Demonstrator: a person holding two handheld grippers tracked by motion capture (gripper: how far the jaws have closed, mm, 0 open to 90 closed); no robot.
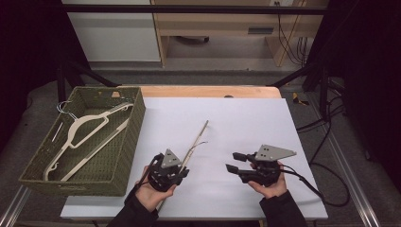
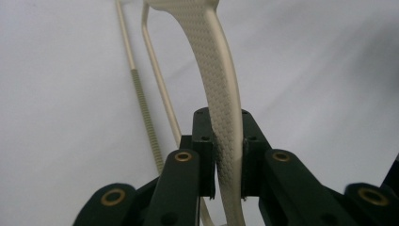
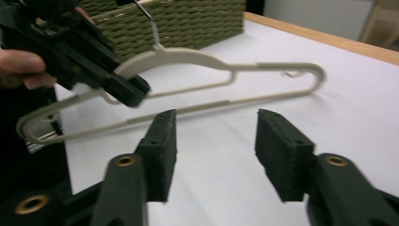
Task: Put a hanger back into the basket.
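Cream plastic hanger (image 3: pixel 197 56), textured on its shoulder, is clamped in the left gripper (image 2: pixel 228 155); in the left gripper view both pads press flat on the curved shoulder (image 2: pixel 221 94), which runs up and away from the jaws. Its thin lower bar (image 2: pixel 157 80) passes to the left of the pads.

High view: left gripper (image 1: pixel 176 171) sits near the front edge of the white table sheet (image 1: pixel 236 123), left of centre. Hanger seen almost edge-on here, as a thin tan line (image 1: pixel 196 141) rising from the gripper and slanting up to the right, above the sheet.

Right gripper view: hanger is held off the table, long side roughly level, with its metal hook (image 3: pixel 148 21) pointing up toward the basket. Left gripper (image 3: pixel 139 94) bites the shoulder close to the hook. A hand (image 3: pixel 23 68) is visible at the left edge.

Right gripper (image 3: pixel 216 146): jaws apart, nothing between the pads, bare white sheet behind them. In the high view it (image 1: pixel 234 161) lies to the right of the hanger, well apart from it, jaws pointing left.

Green woven basket (image 1: pixel 130 137) stands at the table's left side. Inside it lies 1 more cream hanger (image 1: pixel 85 127), tilted against the wall.
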